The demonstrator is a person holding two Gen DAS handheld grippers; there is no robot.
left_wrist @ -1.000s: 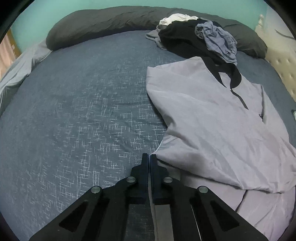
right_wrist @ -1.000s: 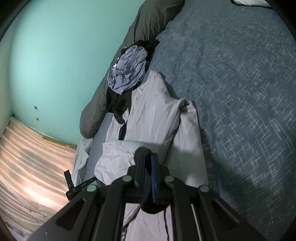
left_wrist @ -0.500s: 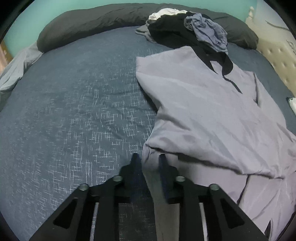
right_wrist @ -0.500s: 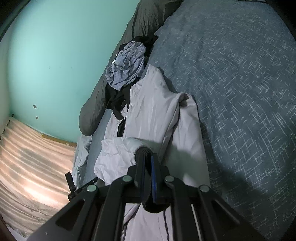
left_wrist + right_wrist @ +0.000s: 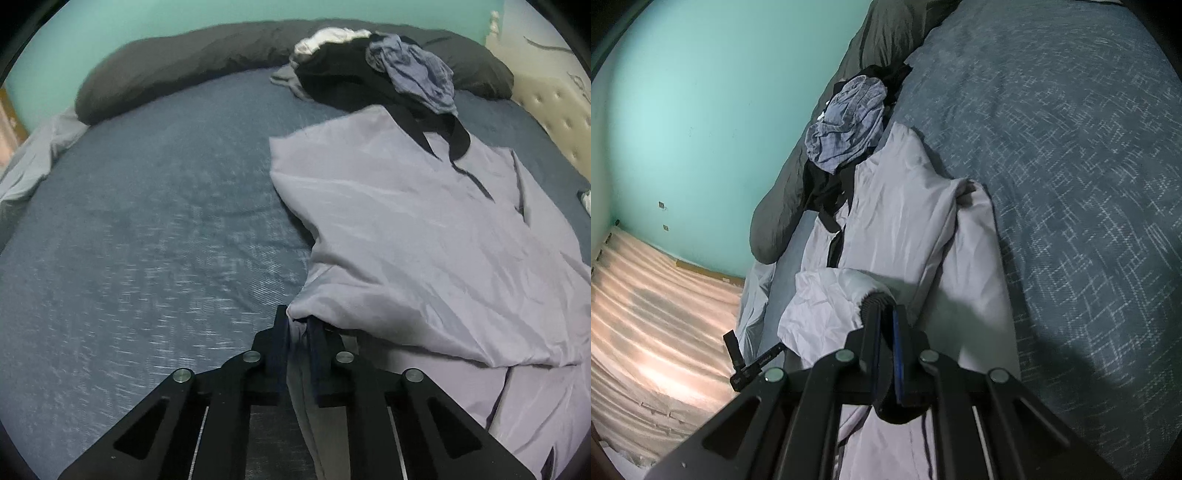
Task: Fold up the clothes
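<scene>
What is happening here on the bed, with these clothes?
A person is folding a light grey shirt on the bed, with a claw in each hand. The left claw is closing on a fold at the shirt's edge. The right claw is shut on a dark-trimmed part. More clothes lie piled behind.

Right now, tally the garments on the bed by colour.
Lilac-grey, black-collared garment: 1
Black garment: 1
Blue checked garment: 1
White garment: 1
Grey garment under the pile: 1
Total: 5
</scene>
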